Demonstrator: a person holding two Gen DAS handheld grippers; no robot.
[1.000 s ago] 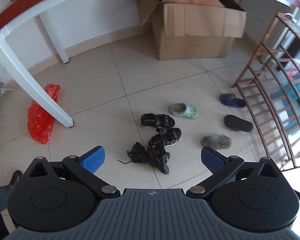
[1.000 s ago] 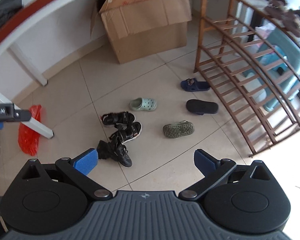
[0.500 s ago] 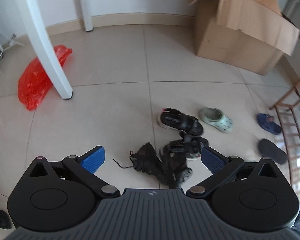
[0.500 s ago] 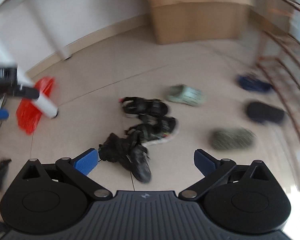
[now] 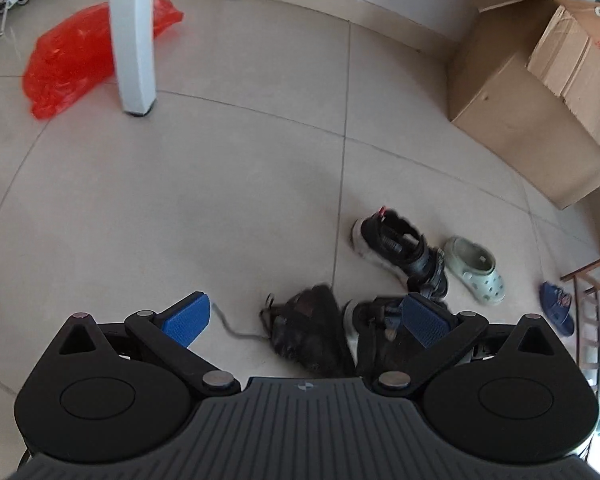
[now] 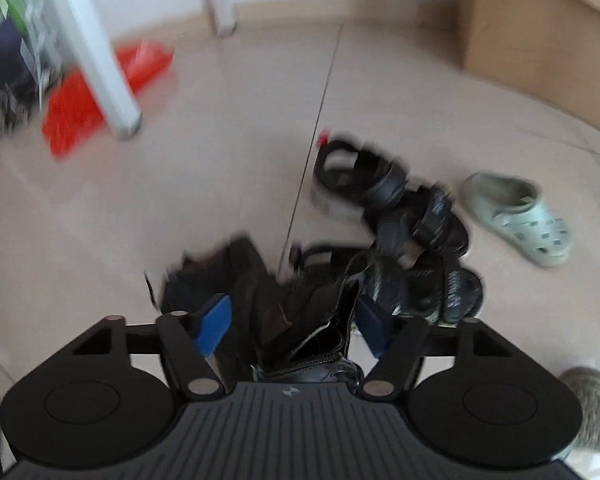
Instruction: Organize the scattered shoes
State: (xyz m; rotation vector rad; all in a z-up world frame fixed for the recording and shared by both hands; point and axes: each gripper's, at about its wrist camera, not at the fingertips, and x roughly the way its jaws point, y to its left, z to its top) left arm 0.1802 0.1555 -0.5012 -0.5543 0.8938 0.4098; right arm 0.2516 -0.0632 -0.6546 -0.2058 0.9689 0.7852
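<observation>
Left claw (image 5: pixel 304 318): the blue pads stand wide apart and hold nothing. The claw hangs above the tiled floor (image 5: pixel 220 200). A black lace-up shoe (image 5: pixel 312 332) lies on the floor between the pads, nearer the right-hand pad, with a loose lace trailing toward 9 o'clock. A black sandal (image 5: pixel 374 316) lies partly hidden behind the right-hand pad. A second black sandal (image 5: pixel 400 248) lies at 1 o'clock from the claw, and a pale green clog (image 5: pixel 476 270) lies just beside it, further toward 2 o'clock. A blue slipper (image 5: pixel 556 308) lies at 3 o'clock, near the frame edge. A red plastic bag (image 5: pixel 80 52) lies at 10 o'clock behind a white furniture leg (image 5: pixel 134 36). A cardboard box (image 5: pixel 532 92) stands at 2 o'clock.

Right claw (image 6: pixel 294 326): the pads are about half open. This view is blurred. A black boot (image 6: pixel 312 320) with an open zipper sits directly between the pads, its top reaching back to the claw body; whether the pads touch it cannot be determined. The black lace-up shoe (image 6: pixel 216 272) lies at 11 o'clock from the claw. The two black sandals (image 6: pixel 412 240) lie overlapped at 1 o'clock, with the pale green clog (image 6: pixel 516 216) beyond them at 2 o'clock. A grey-green shoe (image 6: pixel 596 408) lies at 4 o'clock, at the frame edge.
</observation>
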